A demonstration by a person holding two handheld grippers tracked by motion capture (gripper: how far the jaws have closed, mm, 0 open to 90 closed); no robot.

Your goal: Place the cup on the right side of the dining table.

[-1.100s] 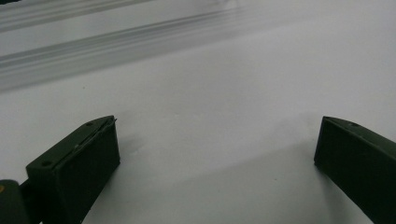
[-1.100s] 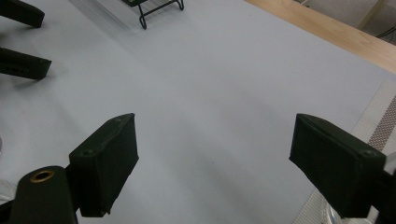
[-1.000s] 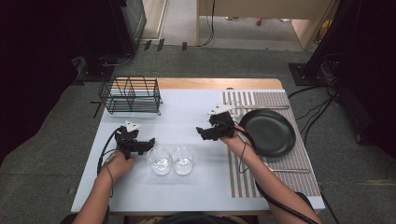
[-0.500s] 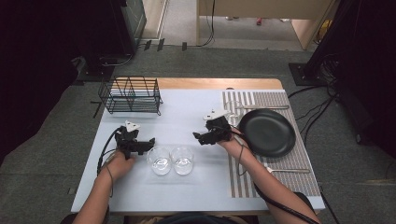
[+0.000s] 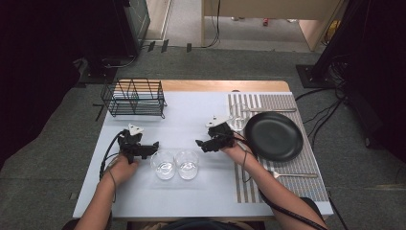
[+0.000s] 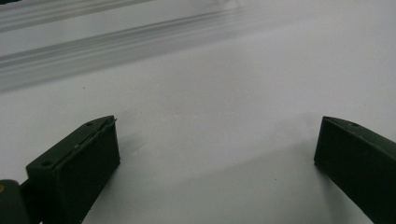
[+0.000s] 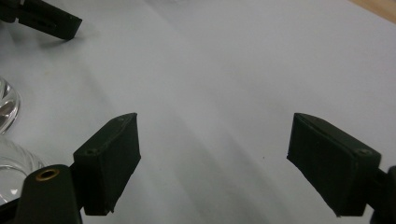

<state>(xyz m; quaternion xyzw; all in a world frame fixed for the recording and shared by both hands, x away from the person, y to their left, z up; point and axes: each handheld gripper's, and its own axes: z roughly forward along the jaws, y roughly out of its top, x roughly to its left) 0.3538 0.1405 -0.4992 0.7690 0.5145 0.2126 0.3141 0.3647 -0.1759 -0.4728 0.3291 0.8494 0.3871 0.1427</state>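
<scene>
A person is sitting at a white table [image 5: 191, 120], holding a gripper in each hand. The left gripper [image 5: 152, 145] is lying low just left of two clear glasses [image 5: 176, 164], which are standing side by side and touching near the table's front middle; its tip is pointing toward the nearer glass, though contact cannot be told. In the left gripper view its jaws are standing wide apart with only bare white tabletop between them, gripping nothing. The right gripper [image 5: 200, 143] is hovering just behind and to the right of the glasses, pointing left, with the right hand [image 5: 234, 151] behind it at the edge of a striped mat [image 5: 306, 165]. In the right gripper view its jaws are also spread wide over bare table, holding nothing; a glass rim [image 7: 9, 154] is showing at the left edge, and the other gripper's tip [image 7: 46, 21] is poking in at the top left. On the mat a black plate [image 5: 274, 136] is resting, with a third glass [image 5: 237, 115] just beside its left rim and a utensil [image 5: 293, 175] lying near the mat's front. A black wire rack [image 5: 134, 98] is standing at the table's far left corner, well apart from both grippers. The left hand [image 5: 122, 167] is resting near the table's left front.
</scene>
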